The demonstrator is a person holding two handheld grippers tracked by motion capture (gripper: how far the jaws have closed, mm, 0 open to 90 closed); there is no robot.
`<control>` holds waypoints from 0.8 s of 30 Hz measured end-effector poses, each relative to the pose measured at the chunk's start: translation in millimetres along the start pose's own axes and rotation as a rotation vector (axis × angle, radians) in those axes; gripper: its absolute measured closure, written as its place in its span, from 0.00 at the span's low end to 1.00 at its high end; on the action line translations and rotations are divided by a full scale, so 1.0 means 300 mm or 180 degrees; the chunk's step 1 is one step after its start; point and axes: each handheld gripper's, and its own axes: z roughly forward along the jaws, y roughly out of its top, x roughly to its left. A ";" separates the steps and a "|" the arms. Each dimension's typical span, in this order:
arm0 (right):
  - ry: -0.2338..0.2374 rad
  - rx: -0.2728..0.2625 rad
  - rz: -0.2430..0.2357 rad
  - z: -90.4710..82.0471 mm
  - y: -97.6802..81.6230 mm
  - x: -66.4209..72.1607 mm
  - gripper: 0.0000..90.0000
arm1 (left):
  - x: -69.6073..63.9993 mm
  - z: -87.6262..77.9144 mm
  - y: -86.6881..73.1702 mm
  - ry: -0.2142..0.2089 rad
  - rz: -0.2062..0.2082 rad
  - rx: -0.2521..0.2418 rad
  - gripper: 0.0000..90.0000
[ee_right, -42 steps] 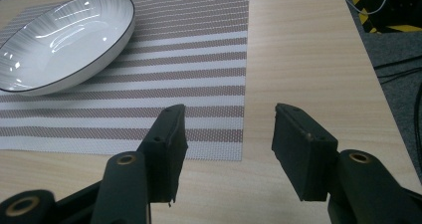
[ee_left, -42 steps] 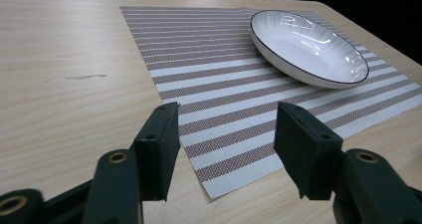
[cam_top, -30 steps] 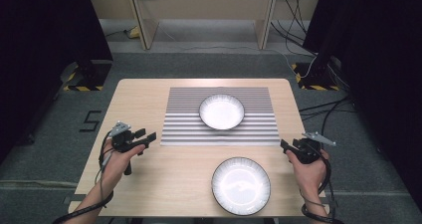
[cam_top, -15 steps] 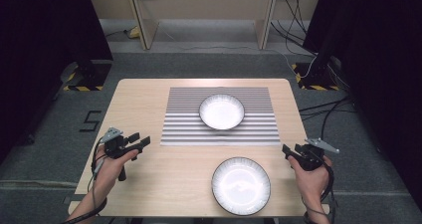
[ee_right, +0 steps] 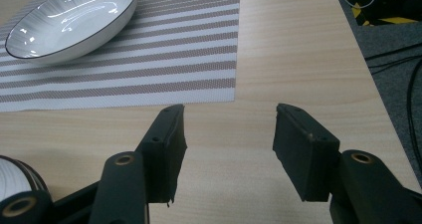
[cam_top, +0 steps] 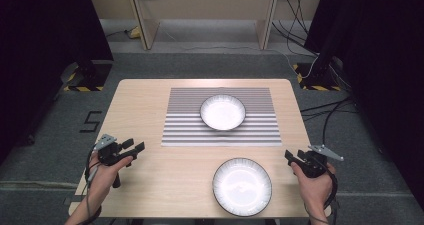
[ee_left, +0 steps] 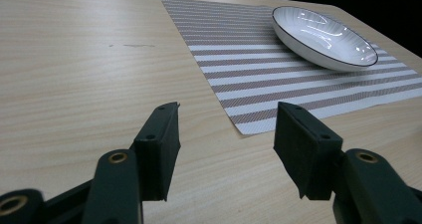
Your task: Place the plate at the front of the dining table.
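Observation:
A white bowl with a dark rim sits on a striped placemat at the table's middle back. The same bowl lies ahead and right in the left gripper view, and the bowl shows at the upper left in the right gripper view. A white plate with a dark rim lies near the front edge. My left gripper hovers open over the front left of the table, empty. My right gripper is open and empty at the right edge, right of the plate.
The wooden table stands on grey carpet. Cables run across the floor to the right. Black curtains flank both sides, and wooden furniture legs stand behind the table.
Both hands have drawn back toward the front edge of the table. Both grippers stay open and empty. The bowl and plate have not moved.

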 end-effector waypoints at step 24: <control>-0.0092 -0.0033 0.0102 -0.056 -0.062 -0.055 0.51 | 0.060 -0.066 -0.035 0.0109 -0.0055 -0.0041 0.47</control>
